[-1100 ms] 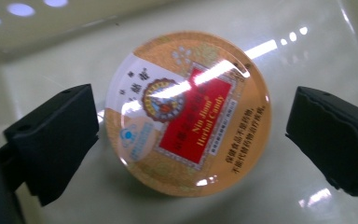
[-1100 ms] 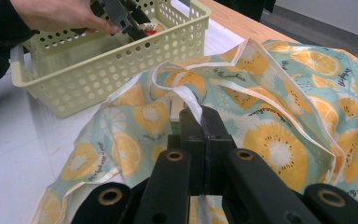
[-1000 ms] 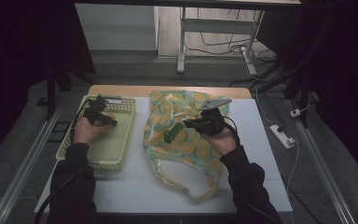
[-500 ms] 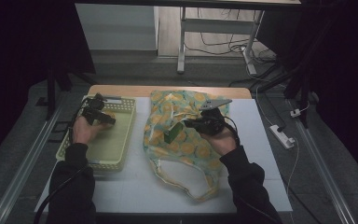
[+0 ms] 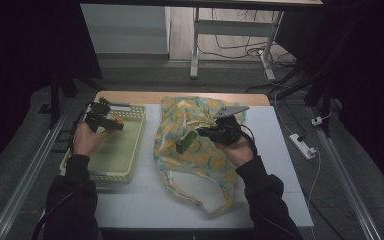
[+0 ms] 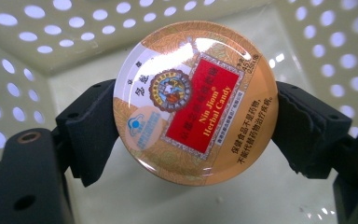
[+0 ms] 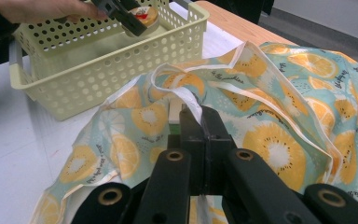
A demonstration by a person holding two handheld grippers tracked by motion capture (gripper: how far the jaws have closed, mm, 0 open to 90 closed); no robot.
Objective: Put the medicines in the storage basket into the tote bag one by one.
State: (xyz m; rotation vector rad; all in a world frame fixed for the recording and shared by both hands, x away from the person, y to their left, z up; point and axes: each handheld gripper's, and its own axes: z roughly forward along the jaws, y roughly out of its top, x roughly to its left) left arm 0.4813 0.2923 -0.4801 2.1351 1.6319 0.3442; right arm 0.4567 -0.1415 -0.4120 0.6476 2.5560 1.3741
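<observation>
At the left of the high view, the left gripper (image 5: 114, 123) hovers over a pale yellow perforated basket (image 5: 130, 150), its two black jaws pinching a round candy tin (image 5: 116, 120) by its rim. In the left gripper view the tin (image 6: 196, 102) sits in the middle of the frame, orange with a red label, a jaw pressed against each side and the basket's (image 6: 37, 28) dotted walls behind it.

In the centre of the high view, the right gripper (image 5: 200, 134) rests on a cloth bag (image 5: 200, 160) printed with orange slices, which lies flat on the white table (image 5: 140, 200). In the right gripper view its jaws are pressed together on the bag's pale handle strap (image 7: 191, 100), at the lower middle of the frame. A small green thing (image 5: 184, 144) lies at the bag's mouth just beside those jaws.
</observation>
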